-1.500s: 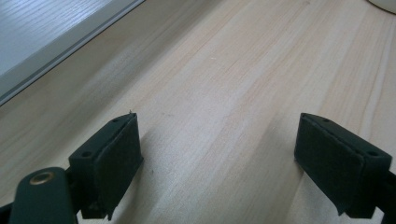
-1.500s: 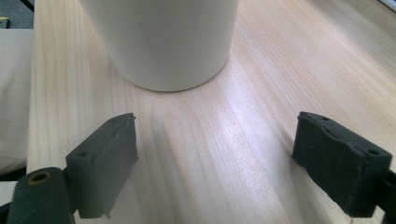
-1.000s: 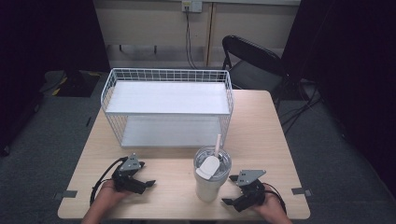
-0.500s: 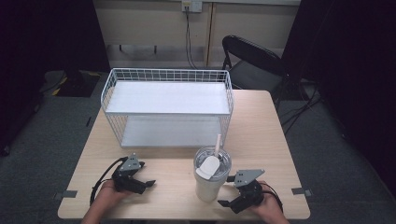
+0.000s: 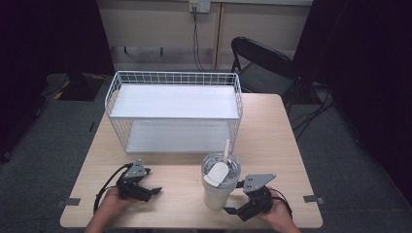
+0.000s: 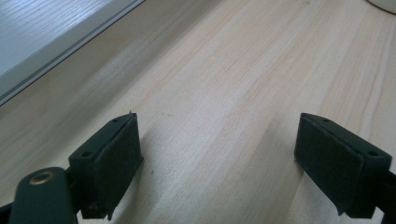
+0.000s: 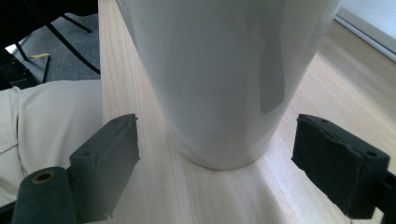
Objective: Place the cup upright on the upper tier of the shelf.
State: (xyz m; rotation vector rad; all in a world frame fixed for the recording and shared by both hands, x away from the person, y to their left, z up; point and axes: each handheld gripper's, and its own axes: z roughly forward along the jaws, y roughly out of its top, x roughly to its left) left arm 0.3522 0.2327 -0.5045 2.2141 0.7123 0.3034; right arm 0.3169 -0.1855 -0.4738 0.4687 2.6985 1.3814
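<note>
1. The white tumbler (image 5: pixel 220 187), with its lid and straw (image 5: pixel 226 148), stands upright on the wooden surface (image 5: pixel 272 141), near the front edge and just in front of the white wire rack (image 5: pixel 174 109).
2. The right gripper (image 5: pixel 232 208) sits low at the tumbler's right side. In the right gripper view its fingers (image 7: pixel 105 163) are spread wide with the cup's base between them, not touching it.
3. The left gripper (image 5: pixel 154 190) rests on the surface well to the left of the tumbler, fingers (image 6: pixel 112 156) released and holding nothing.
4. The step in hand looks like closing in for a grasp. To do it well, push the right gripper forward until the tumbler wall (image 7: pixel 224 74) is centred between both pads.
5. Grip above the tapered foot: the body narrows downward, so a low pinch could squeeze the cup upward and out.
6. Close squarely and evenly, so neither pad nudges the cup sideways first; it is tall and could tip.
7. Keep the tumbler vertical when lifting, as the lid may not seal.
</note>
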